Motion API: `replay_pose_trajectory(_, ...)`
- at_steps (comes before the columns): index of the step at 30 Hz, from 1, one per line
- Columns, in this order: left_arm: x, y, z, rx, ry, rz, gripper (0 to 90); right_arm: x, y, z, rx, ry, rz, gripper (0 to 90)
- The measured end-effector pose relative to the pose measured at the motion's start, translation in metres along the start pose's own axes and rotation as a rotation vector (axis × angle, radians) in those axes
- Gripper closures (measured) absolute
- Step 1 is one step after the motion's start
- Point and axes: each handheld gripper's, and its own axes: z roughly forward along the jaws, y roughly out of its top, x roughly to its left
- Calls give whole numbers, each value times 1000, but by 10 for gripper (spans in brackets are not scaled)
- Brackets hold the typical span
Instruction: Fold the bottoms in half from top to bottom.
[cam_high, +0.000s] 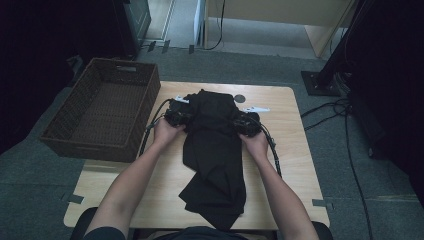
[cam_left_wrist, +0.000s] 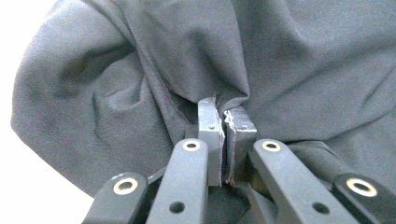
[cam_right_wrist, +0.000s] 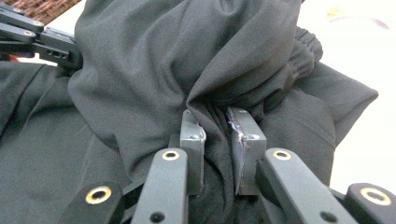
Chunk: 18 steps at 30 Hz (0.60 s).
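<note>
A black garment (cam_high: 215, 150) lies lengthwise on the wooden table (cam_high: 292, 150), its near end bunched at the front edge. My left gripper (cam_high: 182, 116) grips its far left side and my right gripper (cam_high: 243, 122) its far right side, so the far end is folded up between them. In the left gripper view the pads (cam_left_wrist: 225, 112) are nearly together, pinching a fold of the dark cloth (cam_left_wrist: 140, 70). The right gripper (cam_right_wrist: 216, 116) has a thicker bunch of the garment (cam_right_wrist: 140, 70) squeezed between its pads, beside a gathered elastic hem (cam_right_wrist: 303, 51).
A brown wicker basket (cam_high: 150, 107) stands at the table's left, overhanging its edge. A small dark round mark (cam_high: 240, 98) sits on the table beyond the garment. Cables (cam_high: 272, 145) trail back from the grippers along both forearms. The floor around is grey carpet.
</note>
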Motion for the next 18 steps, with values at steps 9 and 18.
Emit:
replay_pose_trajectory(9, 8, 6, 5, -36, -15, -83, 865, -5, 9, 10, -11, -38, 26, 781)
replay_pose_trajectory(18, 0, 53, -57, -259, -20, -1, 876, -7, 70, -27, -150, -15, 42, 808)
